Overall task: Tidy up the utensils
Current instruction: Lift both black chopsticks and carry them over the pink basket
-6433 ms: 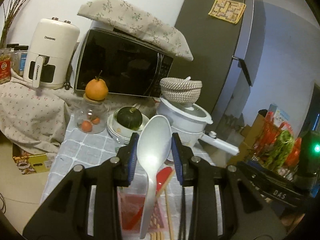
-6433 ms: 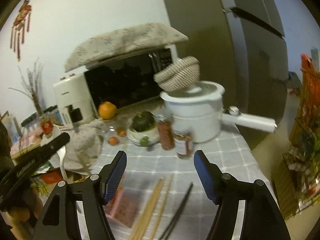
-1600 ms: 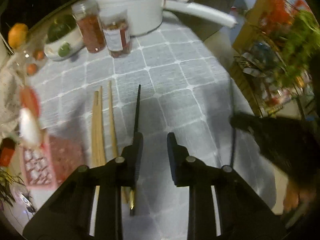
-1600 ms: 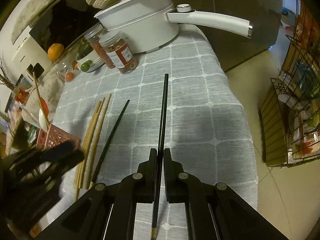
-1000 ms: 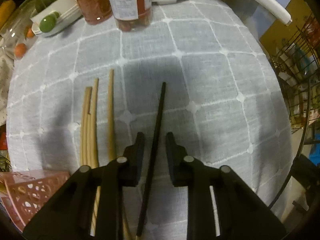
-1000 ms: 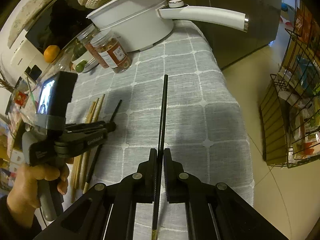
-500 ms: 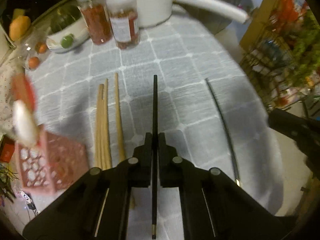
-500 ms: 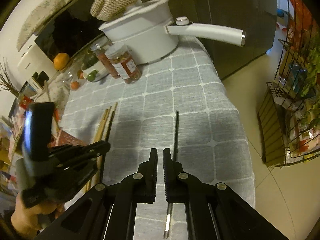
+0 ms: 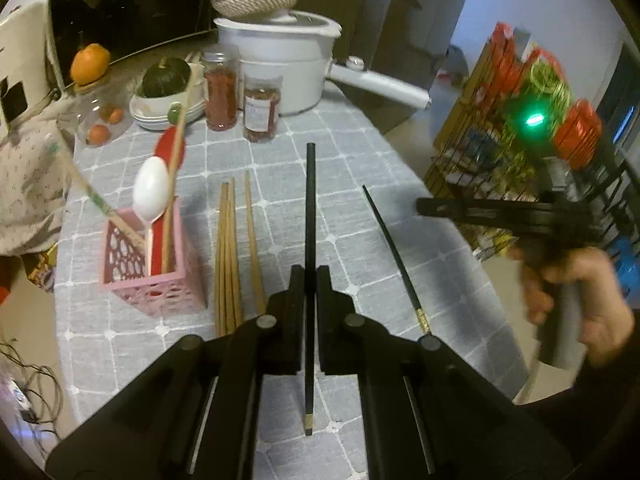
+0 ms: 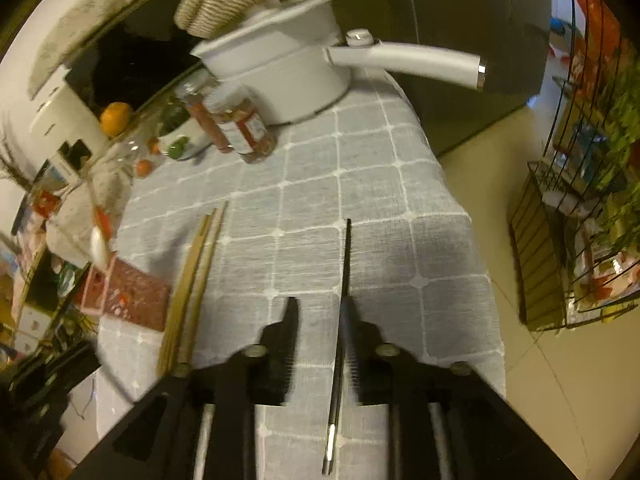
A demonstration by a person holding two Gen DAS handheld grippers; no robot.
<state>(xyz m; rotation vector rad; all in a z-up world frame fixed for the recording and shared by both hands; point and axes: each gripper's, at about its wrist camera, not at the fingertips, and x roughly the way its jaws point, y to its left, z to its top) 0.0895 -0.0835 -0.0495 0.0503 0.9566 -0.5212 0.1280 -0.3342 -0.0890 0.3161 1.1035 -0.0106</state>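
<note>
Chopsticks: 1 black chopstick (image 9: pixel 309 216) is clamped between the closed jaws of the left gripper (image 9: pixel 307 280), held clear above the table, tip pointing away toward the jars. Second black chopstick (image 10: pixel 345 280) lies on the grey checked tablecloth (image 10: pixel 360 184); the right gripper (image 10: pixel 320 320) has its jaws opening, stick lying along the right-hand finger, pads not pressing it as far as I can tell.

Pink holder (image 9: pixel 132 264) sits to the left, already carrying a white spoon (image 9: pixel 151 192), a red utensil and wooden sticks. Wooden chopsticks (image 9: pixel 232 248) lie on the cloth between holder and the held stick.

My read on doing this step well:
- swing left gripper over the holder, tilt stick near vertical, tip down
- aim for the free corner, clear of the spoon handle
- release only once the tip is inside the walls
- holder looks light; a sideways knock could tip it
</note>
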